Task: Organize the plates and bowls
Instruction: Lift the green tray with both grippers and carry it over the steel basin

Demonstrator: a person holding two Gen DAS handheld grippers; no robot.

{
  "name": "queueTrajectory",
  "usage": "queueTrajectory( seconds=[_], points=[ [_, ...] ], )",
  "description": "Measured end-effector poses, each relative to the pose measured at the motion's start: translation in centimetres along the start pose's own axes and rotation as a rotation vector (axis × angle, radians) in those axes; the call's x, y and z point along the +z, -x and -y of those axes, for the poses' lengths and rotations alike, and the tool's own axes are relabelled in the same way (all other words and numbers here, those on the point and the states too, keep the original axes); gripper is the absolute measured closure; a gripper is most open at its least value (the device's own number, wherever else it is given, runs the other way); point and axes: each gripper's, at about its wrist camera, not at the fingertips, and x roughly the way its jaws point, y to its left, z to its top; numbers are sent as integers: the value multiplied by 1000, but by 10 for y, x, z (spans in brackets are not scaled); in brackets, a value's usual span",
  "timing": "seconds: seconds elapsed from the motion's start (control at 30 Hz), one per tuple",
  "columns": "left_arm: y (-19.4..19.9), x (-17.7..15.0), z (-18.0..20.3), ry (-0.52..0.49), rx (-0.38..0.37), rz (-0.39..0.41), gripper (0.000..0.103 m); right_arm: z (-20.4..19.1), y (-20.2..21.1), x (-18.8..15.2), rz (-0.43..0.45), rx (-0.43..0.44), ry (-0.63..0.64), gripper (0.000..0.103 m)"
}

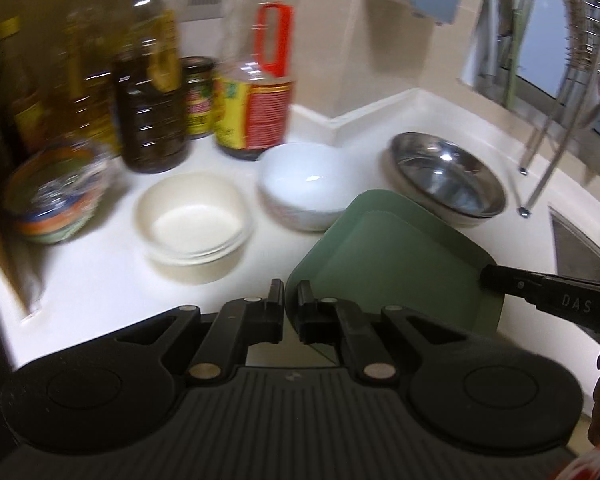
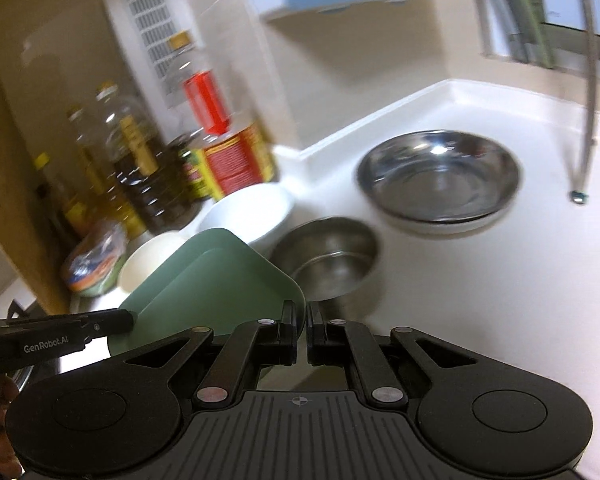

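Observation:
A green square plate (image 1: 392, 256) (image 2: 212, 280) hangs tilted above the white counter, held from both sides. My left gripper (image 1: 290, 292) (image 2: 129, 320) is shut on its left edge. On the opposite edge my right gripper (image 2: 302, 314) (image 1: 485, 278) is shut as well. Beyond the plate stand a cream bowl (image 1: 196, 224) (image 2: 152, 256), a white bowl (image 1: 304, 184) (image 2: 248, 212) and a wide steel bowl (image 1: 448, 174) (image 2: 440, 176) that rests on a white dish. A smaller steel bowl (image 2: 328, 256) sits just past the plate in the right wrist view.
Oil and sauce bottles (image 1: 148, 120) (image 2: 148, 176) crowd the back left corner, with a patterned bowl (image 1: 52, 200) (image 2: 94, 264) in front. Metal rack legs (image 1: 540, 168) (image 2: 580, 184) stand at the right. A sink (image 1: 580, 248) opens beside them. A wooden panel (image 2: 16, 184) closes the left.

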Motion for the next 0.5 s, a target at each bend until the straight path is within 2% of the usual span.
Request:
queueTrajectory(
  seconds=[0.23,0.5],
  points=[
    [-28,14,55,-48,-68,-4,98,52,20,17,31,-72,-50,98],
    [-64,38,115,-74,-96,-1,97,115,22,45,38,-111,-80,98]
  ],
)
